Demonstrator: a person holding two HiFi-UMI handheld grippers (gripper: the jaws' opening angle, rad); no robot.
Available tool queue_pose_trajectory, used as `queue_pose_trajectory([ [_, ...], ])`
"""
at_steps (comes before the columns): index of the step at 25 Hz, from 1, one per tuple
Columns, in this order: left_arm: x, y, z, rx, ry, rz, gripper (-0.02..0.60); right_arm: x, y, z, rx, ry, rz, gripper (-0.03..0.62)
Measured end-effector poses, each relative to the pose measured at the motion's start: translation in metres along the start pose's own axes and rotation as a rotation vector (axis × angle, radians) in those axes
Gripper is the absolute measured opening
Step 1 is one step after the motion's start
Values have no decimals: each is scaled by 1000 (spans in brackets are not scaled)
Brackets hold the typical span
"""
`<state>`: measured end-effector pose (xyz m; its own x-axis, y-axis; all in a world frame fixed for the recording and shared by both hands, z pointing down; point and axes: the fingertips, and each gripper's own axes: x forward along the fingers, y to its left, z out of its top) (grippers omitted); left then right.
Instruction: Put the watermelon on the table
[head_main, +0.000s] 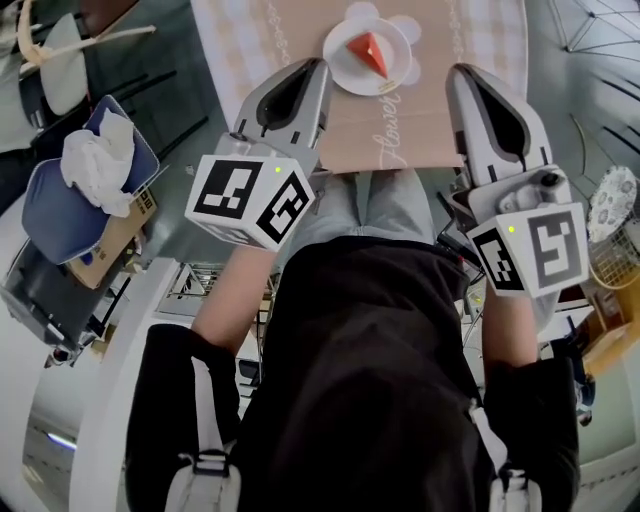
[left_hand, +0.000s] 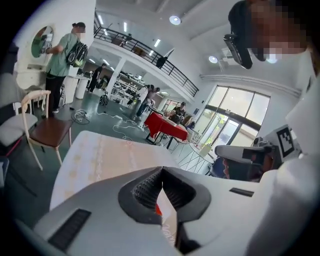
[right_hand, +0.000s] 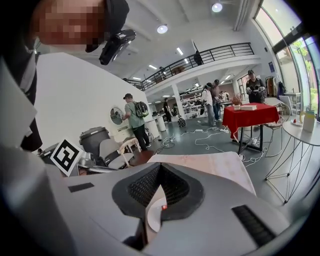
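Observation:
A red wedge of watermelon (head_main: 370, 52) lies on a small white plate (head_main: 345, 62) on the table (head_main: 440, 120), which has a beige mat and a checked cloth. My left gripper (head_main: 314, 66) hangs above the table's near edge, left of the plate, with its jaws shut and nothing between them. My right gripper (head_main: 462, 72) hangs right of the plate, also shut and empty. In the left gripper view the pads (left_hand: 147, 190) meet, and a red sliver of watermelon (left_hand: 158, 209) shows below them. In the right gripper view the plate (right_hand: 152, 215) shows under the closed pads (right_hand: 145, 187).
A chair with a blue cushion and crumpled white cloth (head_main: 90, 165) stands at the left, beside a cardboard box (head_main: 110, 240). A wire-frame table (head_main: 600, 30) is at the far right. Across the hall are a red-draped table (right_hand: 247, 117), people, a wooden chair (left_hand: 45, 130) and floor cables.

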<state>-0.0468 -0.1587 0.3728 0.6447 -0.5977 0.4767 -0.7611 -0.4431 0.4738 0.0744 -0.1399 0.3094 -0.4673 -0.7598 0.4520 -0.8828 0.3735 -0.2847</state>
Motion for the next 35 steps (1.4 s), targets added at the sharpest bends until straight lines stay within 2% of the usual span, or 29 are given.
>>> queue_pose_trajectory([
  [3, -12, -14, 20, 78, -21, 11, 12, -8, 4, 12, -23, -11, -6, 11],
  [5, -20, -22, 30, 97, -36, -6, 12, -13, 8, 20, -41, -21, -8, 11],
  [9, -37, -30, 42, 107, -50, -15, 12, -21, 21, 39, -72, -55, -14, 11],
  [19, -91, -40, 78, 129, -120, 31, 12, -44, 62, 71, -125, -110, -28, 11],
  [26, -124, -45, 90, 142, -174, 45, 12, -56, 96, 68, -139, -121, -27, 11],
  [35, -155, -62, 87, 163, -205, 8, 12, -76, 121, 63, -162, -142, -37, 11],
])
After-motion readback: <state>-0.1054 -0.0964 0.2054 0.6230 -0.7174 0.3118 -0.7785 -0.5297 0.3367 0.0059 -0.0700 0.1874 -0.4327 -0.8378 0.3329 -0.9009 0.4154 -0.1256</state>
